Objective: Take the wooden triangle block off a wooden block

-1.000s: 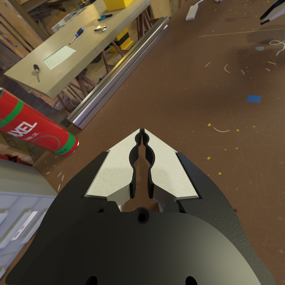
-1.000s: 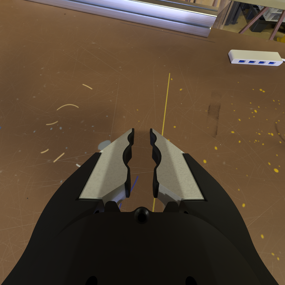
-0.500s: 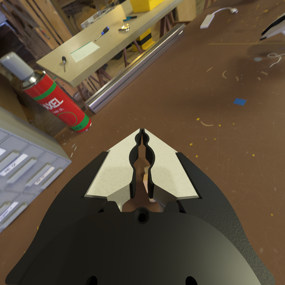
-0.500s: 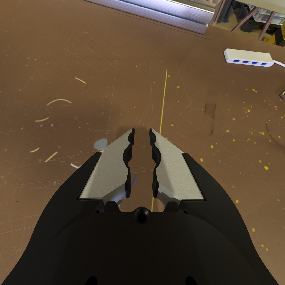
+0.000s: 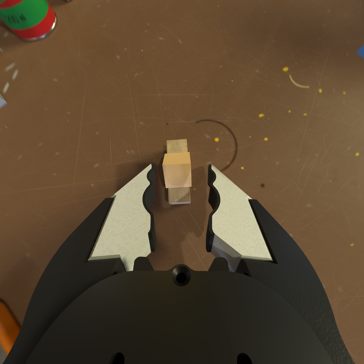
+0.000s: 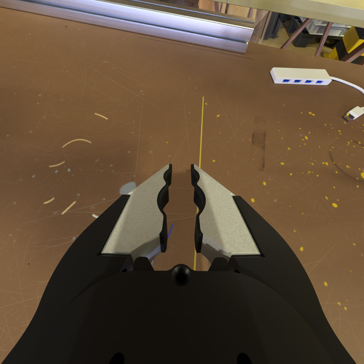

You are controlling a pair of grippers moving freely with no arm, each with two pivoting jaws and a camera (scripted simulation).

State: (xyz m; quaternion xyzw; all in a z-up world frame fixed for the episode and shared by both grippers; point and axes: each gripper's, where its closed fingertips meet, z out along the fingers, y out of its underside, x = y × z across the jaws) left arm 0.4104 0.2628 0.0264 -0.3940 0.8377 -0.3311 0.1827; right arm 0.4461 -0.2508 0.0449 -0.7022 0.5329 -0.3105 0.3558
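Two wooden pieces are sitting dead centre of the left wrist view now: the triangle block point(image 5: 176, 170) perched across the pale wooden block point(image 5: 178, 194). The left gripper point(image 5: 180, 167) was pinched together half a second ago; it's now spreading its jaws wide and looking straight down, so a grab seems close. The right gripper point(image 6: 181, 167) is idling, slightly parted, over bare bench point(image 6: 98, 82). The spray can point(image 5: 27, 18) upper left is well clear; nothing's blocking.
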